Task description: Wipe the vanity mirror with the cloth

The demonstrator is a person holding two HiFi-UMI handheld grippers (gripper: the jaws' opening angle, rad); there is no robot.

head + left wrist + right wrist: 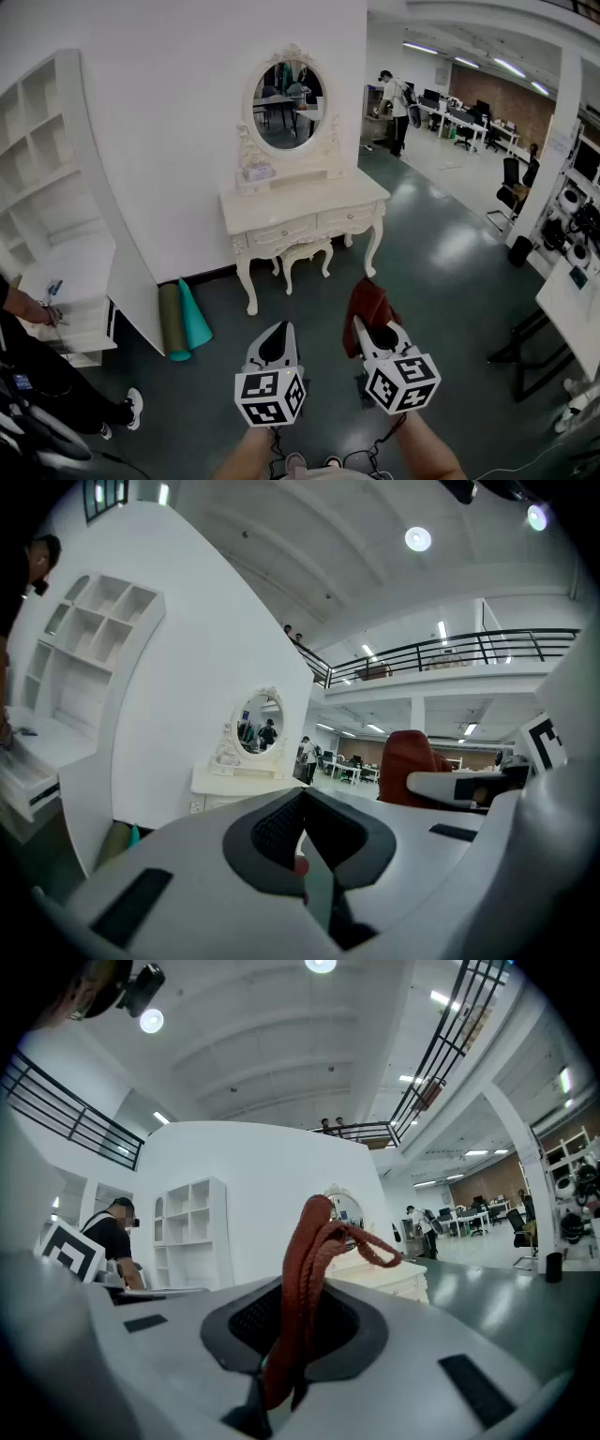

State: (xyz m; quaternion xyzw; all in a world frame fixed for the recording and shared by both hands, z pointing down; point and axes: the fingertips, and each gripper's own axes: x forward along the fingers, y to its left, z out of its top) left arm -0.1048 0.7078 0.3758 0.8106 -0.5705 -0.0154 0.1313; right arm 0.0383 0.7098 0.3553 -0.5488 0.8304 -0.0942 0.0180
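Note:
An oval vanity mirror (288,103) in an ornate cream frame stands on a cream dressing table (300,208) against the white wall, some way ahead of me. It shows small in the left gripper view as the mirror (260,722) and is partly hidden behind the cloth in the right gripper view. My right gripper (368,330) is shut on a dark red cloth (367,309), which stands up from the jaws as a bunched fold (307,1279). My left gripper (277,344) is shut with nothing in it, beside the right one.
A small cream stool (306,255) sits under the table. Rolled green and teal mats (183,319) lean by the white shelf unit (56,216) at left, where a person's arm (23,307) shows. Office desks and a standing person (394,108) are far back right.

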